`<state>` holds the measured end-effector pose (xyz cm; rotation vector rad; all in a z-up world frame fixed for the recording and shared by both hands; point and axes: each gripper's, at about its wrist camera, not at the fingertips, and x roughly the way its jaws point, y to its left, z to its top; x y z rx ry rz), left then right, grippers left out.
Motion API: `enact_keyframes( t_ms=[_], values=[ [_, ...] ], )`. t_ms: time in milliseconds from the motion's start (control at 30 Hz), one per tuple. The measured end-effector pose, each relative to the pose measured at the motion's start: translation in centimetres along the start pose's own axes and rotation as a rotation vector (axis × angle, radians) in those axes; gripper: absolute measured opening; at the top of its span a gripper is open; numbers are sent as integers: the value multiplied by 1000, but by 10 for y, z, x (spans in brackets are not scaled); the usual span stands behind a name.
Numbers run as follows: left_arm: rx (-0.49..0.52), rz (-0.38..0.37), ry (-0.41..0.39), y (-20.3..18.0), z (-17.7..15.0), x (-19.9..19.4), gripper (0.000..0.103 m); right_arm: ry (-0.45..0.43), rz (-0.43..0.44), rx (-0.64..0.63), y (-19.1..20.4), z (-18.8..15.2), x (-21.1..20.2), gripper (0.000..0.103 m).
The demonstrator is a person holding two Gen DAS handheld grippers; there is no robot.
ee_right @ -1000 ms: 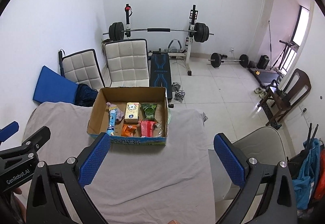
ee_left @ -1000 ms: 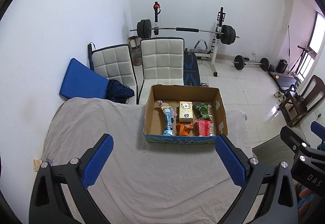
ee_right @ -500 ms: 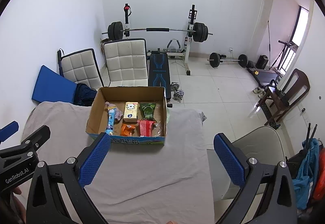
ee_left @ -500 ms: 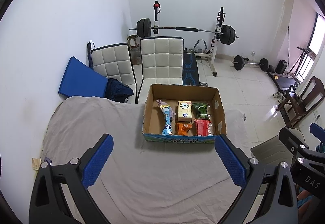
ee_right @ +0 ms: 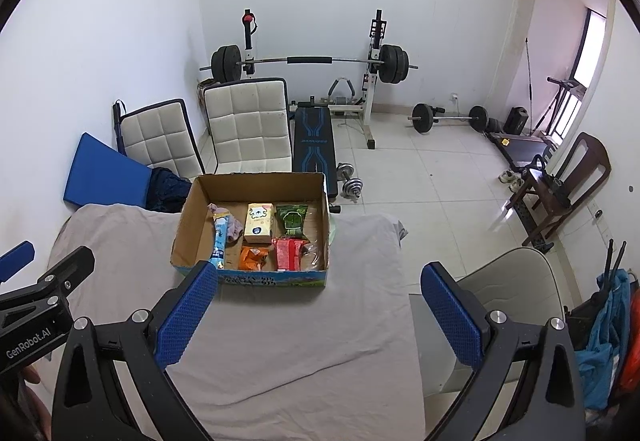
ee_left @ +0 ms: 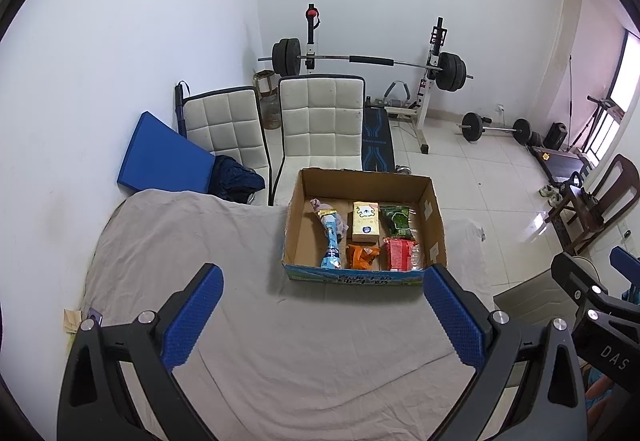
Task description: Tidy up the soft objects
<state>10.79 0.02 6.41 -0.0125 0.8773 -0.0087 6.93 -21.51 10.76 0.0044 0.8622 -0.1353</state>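
Observation:
A cardboard box (ee_left: pixel 435 225) (ee_right: pixel 188 217) stands on the grey-clothed table. It holds a light blue pack (ee_left: pixel 331 241) (ee_right: pixel 219 237), a cream tissue pack (ee_left: pixel 364 227) (ee_right: pixel 259 223), a green packet (ee_left: pixel 396 221) (ee_right: pixel 293 219), an orange packet (ee_left: pixel 362 256) (ee_right: pixel 252 257), a red packet (ee_left: pixel 400 255) (ee_right: pixel 288 255) and a lilac cloth (ee_left: pixel 340 223). My left gripper (ee_left: pixel 320 317) is open and empty, well short of the box. My right gripper (ee_right: pixel 316 317) is open and empty, to the right of the box front.
The grey cloth (ee_left: pixel 180 241) covers the table. Two white padded chairs (ee_left: pixel 320 129) and a blue mat (ee_left: pixel 160 157) stand behind it. A barbell rack (ee_left: pixel 368 61) is at the far wall. A grey chair (ee_right: pixel 508 281) stands at the table's right.
Both grippers have drawn back and up a little; the box sits slightly higher in the views. Jaws stay open and nothing in the box has moved.

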Motion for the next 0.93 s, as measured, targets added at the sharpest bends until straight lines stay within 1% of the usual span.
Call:
enact_keyframes(
  t_ms=[933],
  values=[
    [-1, 6, -5, 2, 2, -1, 103, -14, -14, 34, -4, 2, -3, 103]
  ],
)
